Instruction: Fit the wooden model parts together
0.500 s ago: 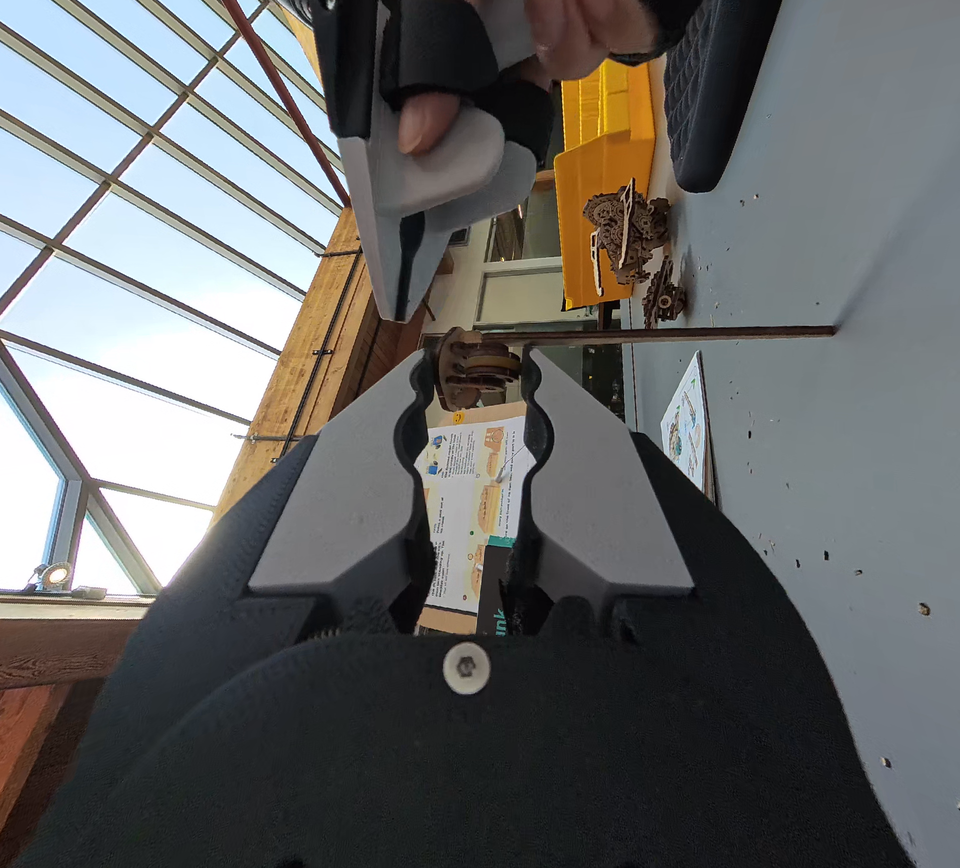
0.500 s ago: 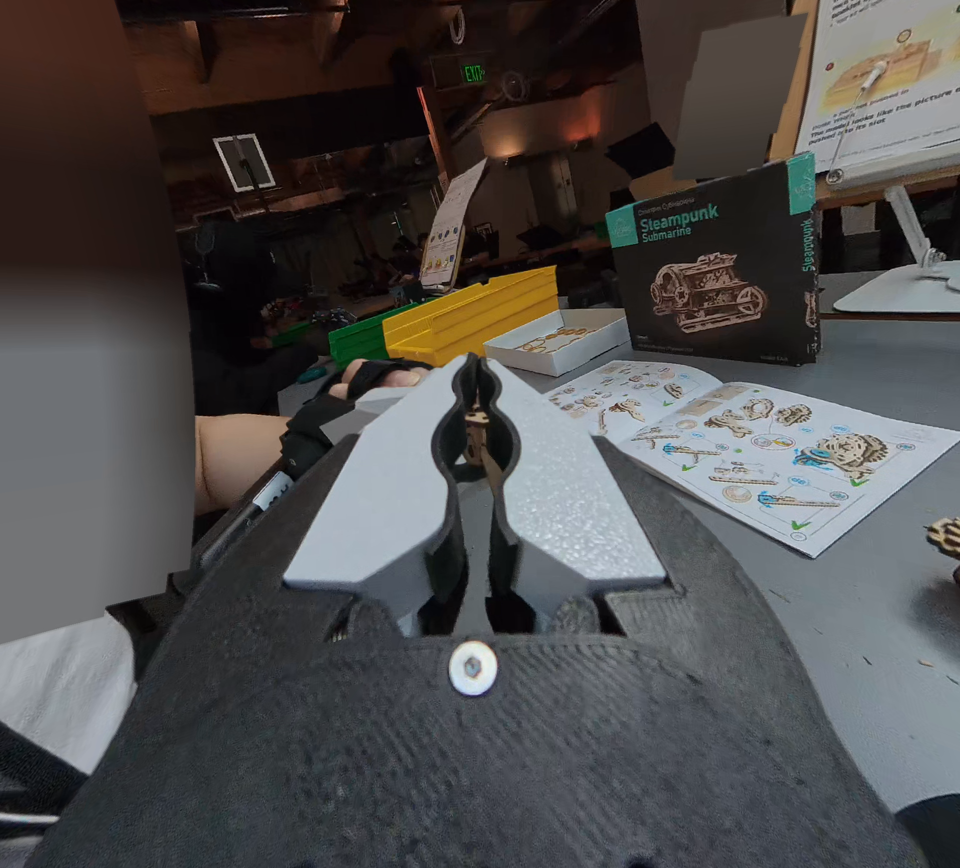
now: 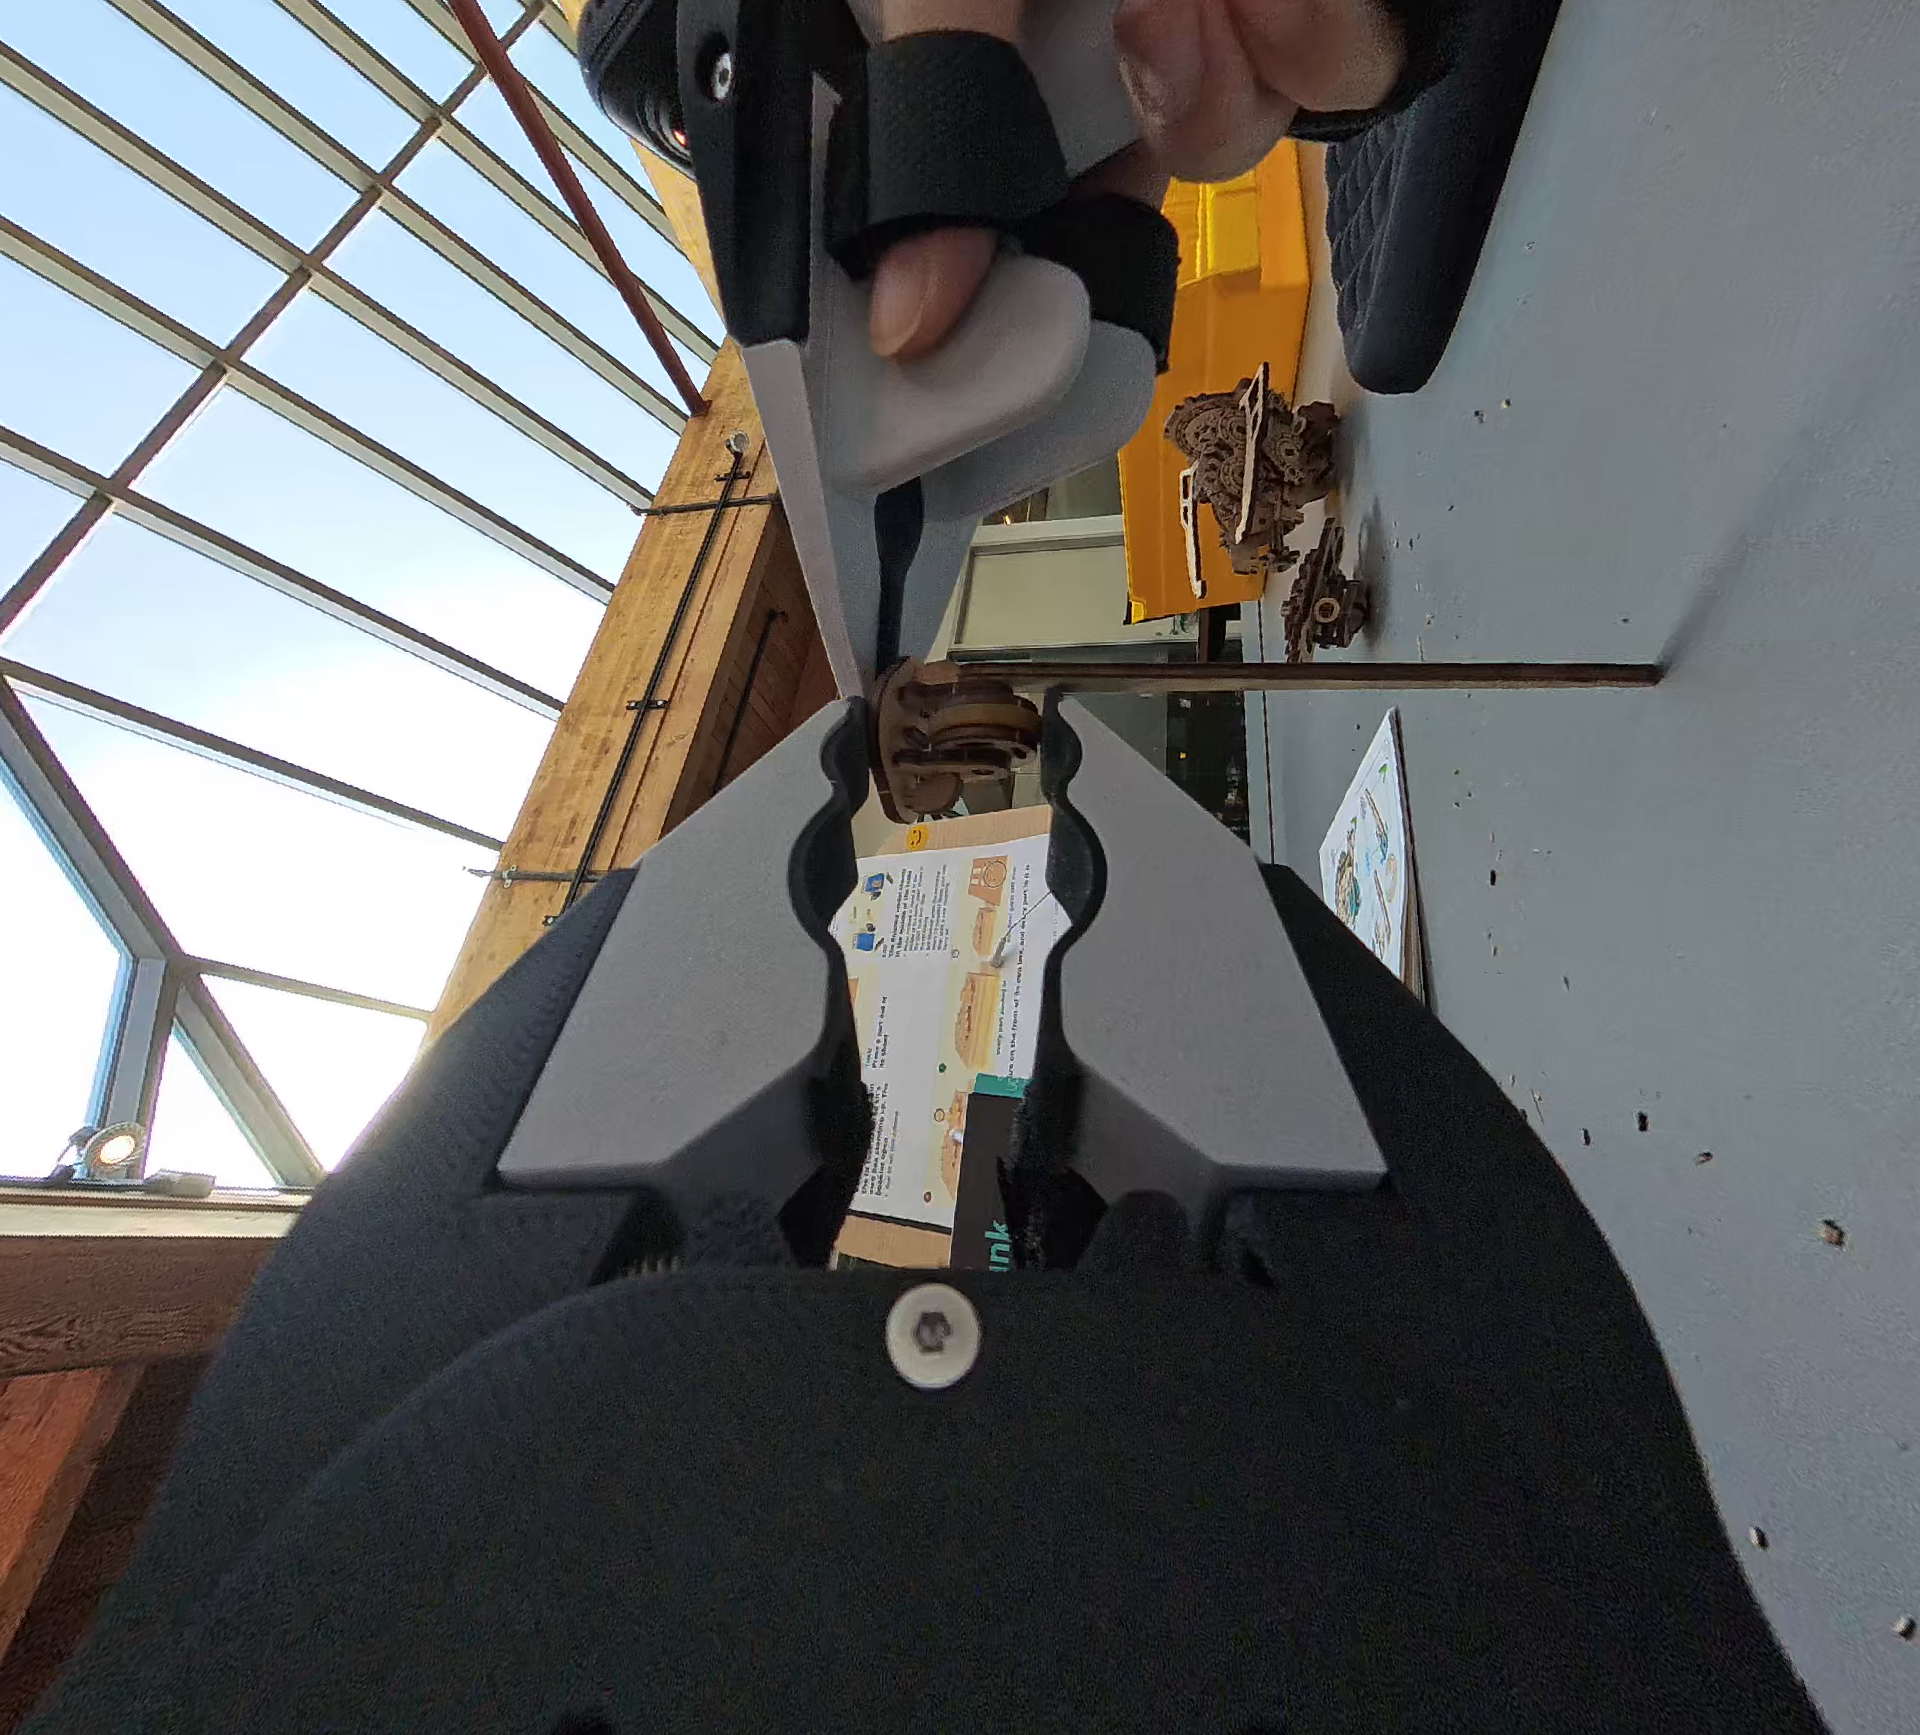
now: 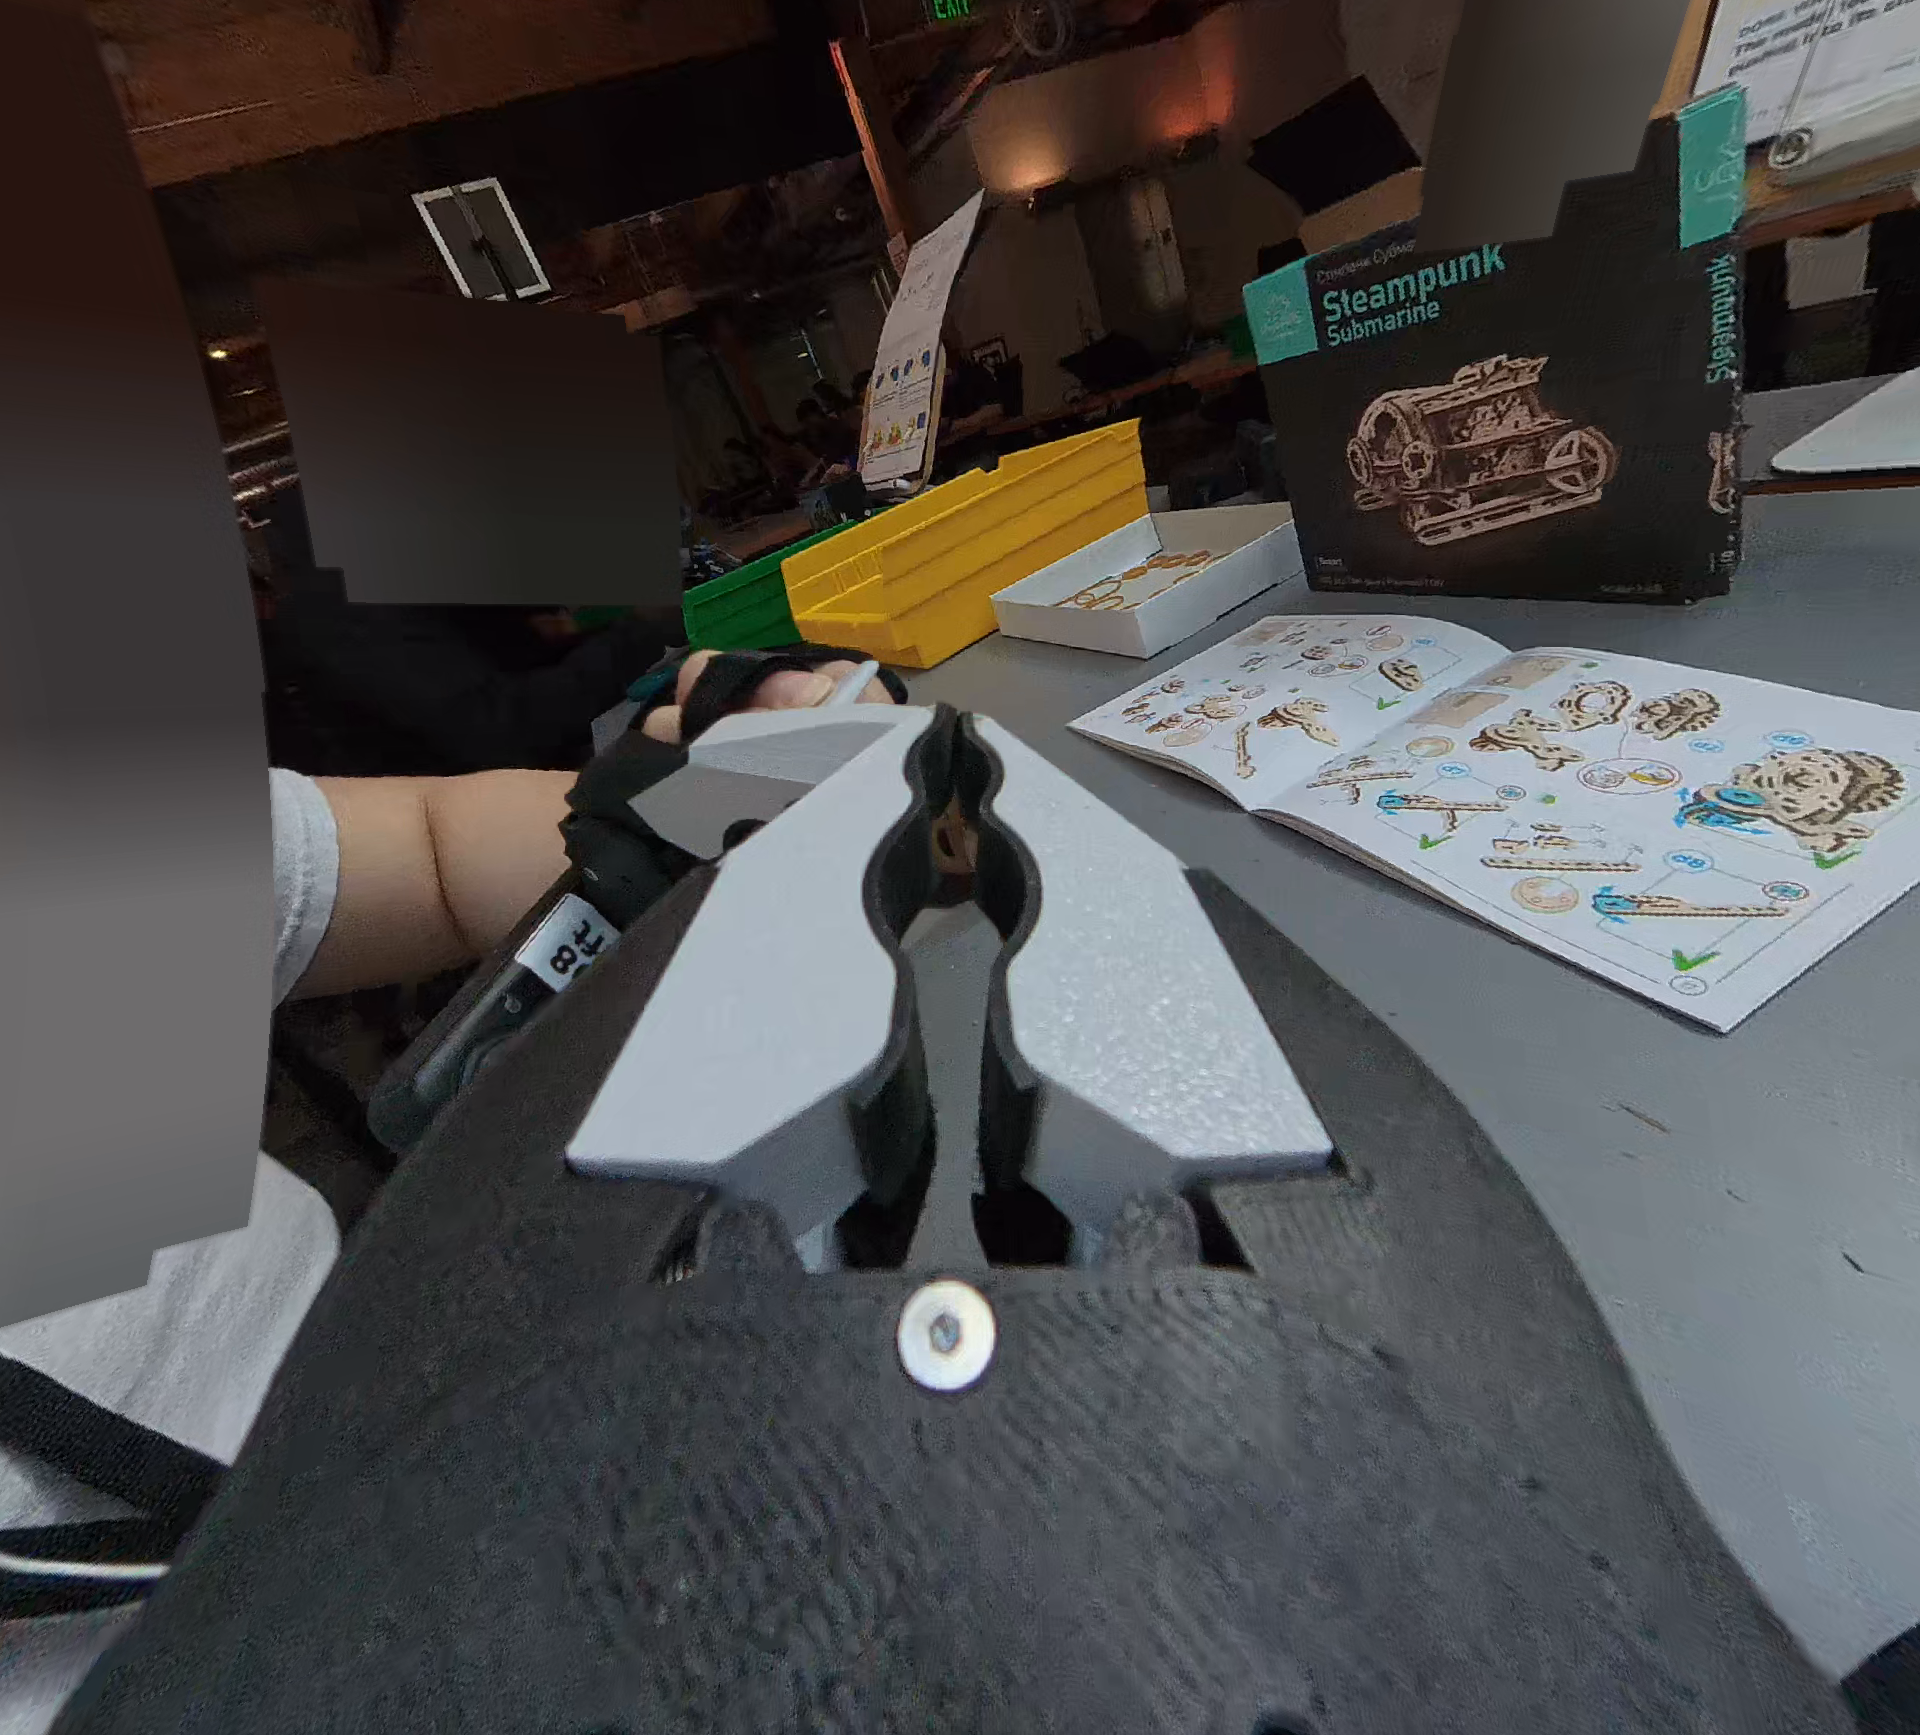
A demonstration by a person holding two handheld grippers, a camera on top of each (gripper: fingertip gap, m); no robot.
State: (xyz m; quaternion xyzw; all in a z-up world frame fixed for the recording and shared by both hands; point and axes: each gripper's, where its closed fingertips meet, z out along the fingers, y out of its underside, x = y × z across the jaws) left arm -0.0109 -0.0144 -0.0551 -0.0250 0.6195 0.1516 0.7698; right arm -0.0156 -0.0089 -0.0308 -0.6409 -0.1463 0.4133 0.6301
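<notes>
My left gripper [image 3: 951, 717] is shut on a small dark wooden sub-assembly [image 3: 951, 745], held in the air at its fingertips. My right gripper [image 3: 871, 651] comes down from above, and its closed tips touch the left side of that sub-assembly. In the right wrist view my right gripper [image 4: 956, 721] is shut on a small light wooden part [image 4: 949, 838], seen only in the hollow between its fingers. The hand holding the left gripper [image 4: 748, 688] shows just behind its tips. The joint between the two parts is hidden.
The grey table [image 3: 1714, 854] carries a larger wooden model [image 3: 1247, 480] and a smaller one [image 3: 1325, 605]. An open instruction booklet [image 4: 1507, 802], a black kit box [image 4: 1496, 438], a white parts tray [image 4: 1143, 584], a yellow bin [image 4: 966, 553] and a green bin [image 4: 738, 605] stand behind. Less than 4 cm separates the two grippers' tips.
My right gripper has moved down and closer to the left gripper, so its tips now touch the held sub-assembly. My left gripper holds still.
</notes>
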